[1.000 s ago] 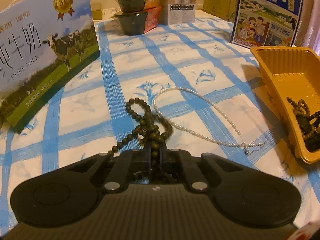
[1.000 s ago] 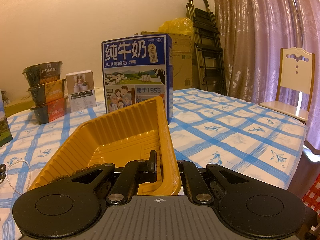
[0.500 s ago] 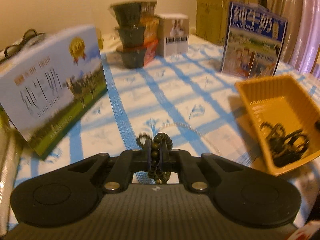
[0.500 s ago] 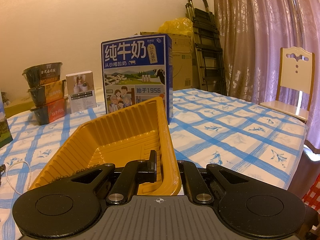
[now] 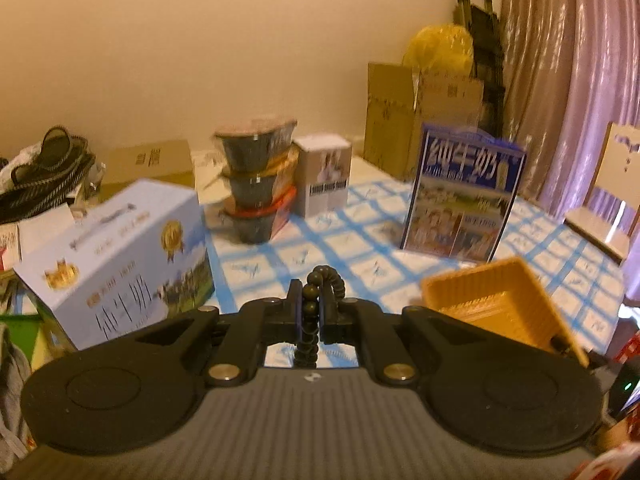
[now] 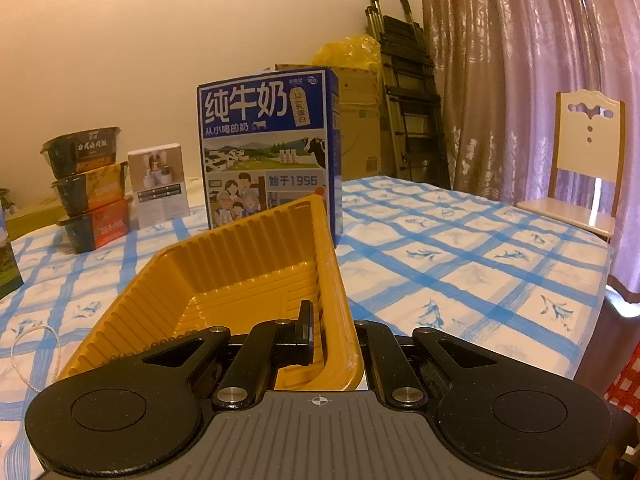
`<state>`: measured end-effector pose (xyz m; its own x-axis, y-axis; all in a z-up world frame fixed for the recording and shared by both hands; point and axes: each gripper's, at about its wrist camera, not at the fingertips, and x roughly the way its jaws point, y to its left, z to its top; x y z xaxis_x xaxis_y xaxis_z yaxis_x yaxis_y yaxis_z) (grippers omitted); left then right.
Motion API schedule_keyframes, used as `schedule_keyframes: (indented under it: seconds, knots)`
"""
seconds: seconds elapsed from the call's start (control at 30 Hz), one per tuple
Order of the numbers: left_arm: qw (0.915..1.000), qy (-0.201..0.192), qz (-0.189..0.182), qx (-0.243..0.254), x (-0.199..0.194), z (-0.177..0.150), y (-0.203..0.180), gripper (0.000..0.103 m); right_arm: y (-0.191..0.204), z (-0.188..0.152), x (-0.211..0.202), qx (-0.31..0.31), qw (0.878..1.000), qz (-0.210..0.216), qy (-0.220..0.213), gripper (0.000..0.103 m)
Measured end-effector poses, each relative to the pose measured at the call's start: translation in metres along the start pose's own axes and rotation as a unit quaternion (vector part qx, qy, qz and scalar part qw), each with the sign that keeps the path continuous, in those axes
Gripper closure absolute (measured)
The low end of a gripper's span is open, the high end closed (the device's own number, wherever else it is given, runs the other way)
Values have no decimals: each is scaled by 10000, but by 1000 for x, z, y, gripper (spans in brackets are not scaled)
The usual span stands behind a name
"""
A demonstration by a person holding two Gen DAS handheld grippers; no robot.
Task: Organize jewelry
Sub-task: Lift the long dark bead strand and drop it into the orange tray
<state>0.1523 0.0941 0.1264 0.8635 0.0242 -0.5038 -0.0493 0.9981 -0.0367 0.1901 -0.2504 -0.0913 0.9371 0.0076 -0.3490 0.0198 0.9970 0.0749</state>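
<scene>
Dark round-bead bracelet [image 5: 311,312]: pinched between the closed fingers of the left gripper [image 5: 310,311], lifted above the blue-checked tablecloth [image 5: 352,248]; one loop arches over the fingertips, the rest hangs behind the gripper body, cut off.
Hard to make out: the left view is blurred, so print on the pale blue milk carton [image 5: 120,264] is unreadable.
Ribbed yellow plastic tray [image 6: 240,276]: tilted, its near wall clamped by the shut right gripper [image 6: 320,332]; only the inside finger [image 6: 305,330] shows.
Tray contents: a row of dark beads [image 6: 132,354] peeks above the gripper body; the rest is hidden.
Thin white pearl necklace [image 6: 28,356]: on the cloth left of the tray, partly cut off.
</scene>
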Motion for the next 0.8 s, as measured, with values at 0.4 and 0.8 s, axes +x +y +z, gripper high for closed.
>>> schedule_keyframes:
  seconds: [0.4, 0.8]
  knots:
    - [9976, -485, -490, 49, -44, 47, -20, 97, 0, 0, -1, -8, 10000, 3, -18, 96]
    - [9900, -768, -1149, 279, -49, 75, -66, 97, 0, 1, 1, 4, 10000, 13, -41, 96]
